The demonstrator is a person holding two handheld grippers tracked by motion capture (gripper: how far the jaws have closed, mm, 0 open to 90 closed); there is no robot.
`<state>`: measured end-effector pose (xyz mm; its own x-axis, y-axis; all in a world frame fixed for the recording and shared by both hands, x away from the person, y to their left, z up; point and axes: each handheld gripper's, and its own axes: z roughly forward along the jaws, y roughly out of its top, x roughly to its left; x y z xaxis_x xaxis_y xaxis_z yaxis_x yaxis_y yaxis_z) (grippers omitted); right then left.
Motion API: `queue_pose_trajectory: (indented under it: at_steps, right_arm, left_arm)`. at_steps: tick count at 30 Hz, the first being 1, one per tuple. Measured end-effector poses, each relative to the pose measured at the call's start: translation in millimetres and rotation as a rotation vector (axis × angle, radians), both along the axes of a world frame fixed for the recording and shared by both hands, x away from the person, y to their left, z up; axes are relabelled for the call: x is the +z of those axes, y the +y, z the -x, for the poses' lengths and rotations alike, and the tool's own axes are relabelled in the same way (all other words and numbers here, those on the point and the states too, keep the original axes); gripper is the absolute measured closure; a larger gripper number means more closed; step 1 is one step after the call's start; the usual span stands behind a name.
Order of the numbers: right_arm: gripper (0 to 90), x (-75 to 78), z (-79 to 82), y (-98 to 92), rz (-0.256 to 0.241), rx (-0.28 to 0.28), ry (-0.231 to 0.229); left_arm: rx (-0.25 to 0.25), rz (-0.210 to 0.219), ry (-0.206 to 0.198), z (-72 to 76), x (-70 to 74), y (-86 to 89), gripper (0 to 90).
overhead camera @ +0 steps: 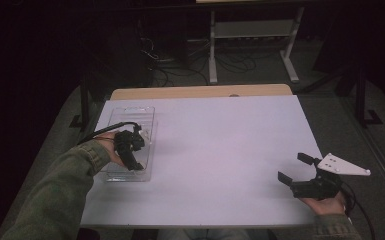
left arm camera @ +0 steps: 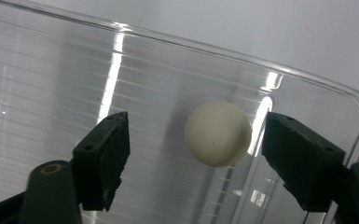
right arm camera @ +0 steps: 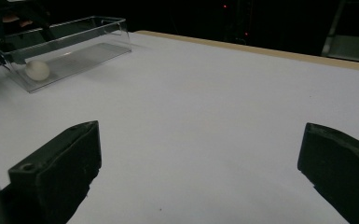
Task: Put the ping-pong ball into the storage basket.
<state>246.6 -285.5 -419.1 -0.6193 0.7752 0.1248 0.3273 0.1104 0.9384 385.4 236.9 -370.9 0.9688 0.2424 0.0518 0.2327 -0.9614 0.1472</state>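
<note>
Left gripper view: left gripper (left arm camera: 193,158) jaws apart over smooth white ball (left arm camera: 217,133) | clear ribbed plastic box (left arm camera: 51,84) | right gripper (overhead camera: 296,169) agape

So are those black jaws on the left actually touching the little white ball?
Apart. In the left gripper view the left gripper is open, with clear box floor showing between each jaw and the white ball.

white ball (left arm camera: 217,133) inside clear box (left arm camera: 51,74)
</note>
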Motion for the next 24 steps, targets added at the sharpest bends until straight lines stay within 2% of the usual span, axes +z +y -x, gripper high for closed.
queue_pose_trajectory:
  at_steps: [4,6,10,11,12,16,21,24]
  right_arm:
    - [0.0,0.1,-0.1,0.2,0.003,0.0,0.0]
    - [0.0,-0.1,-0.9,0.4,0.006,-0.002,-0.001]
    - [0.0,-0.1,-0.8,1.9,0.007,0.004,0.003]
    - [0.0,-0.1,-0.8,2.0,0.007,0.007,0.001]
    - [0.0,0.0,-0.8,2.1,0.006,0.008,0.001]
    - [0.0,0.1,-0.8,1.7,0.003,0.006,0.0]
    - [0.0,-0.5,-1.5,0.5,0.004,0.001,0.001]
    - [0.0,-0.5,-1.4,0.6,0.003,0.002,0.003]
  left_arm:
    - [0.004,-0.003,-0.003,-1.3,1.9,0.7,17.3]
    - [0.022,-0.008,-0.01,-1.9,2.7,0.3,14.7]
    - [0.025,-0.004,-0.038,-2.9,6.1,0.6,8.5]
    - [0.04,-0.015,-0.067,-2.7,6.5,0.5,4.1]
    - [0.046,-0.021,-0.08,-2.7,6.8,0.7,0.0]
    - [0.054,-0.013,-0.1,-2.4,9.0,2.3,0.0]
    - [0.06,0.03,-0.116,-1.8,15.8,5.9,0.0]
    - [0.063,0.041,-0.114,-1.7,16.9,6.9,0.0]
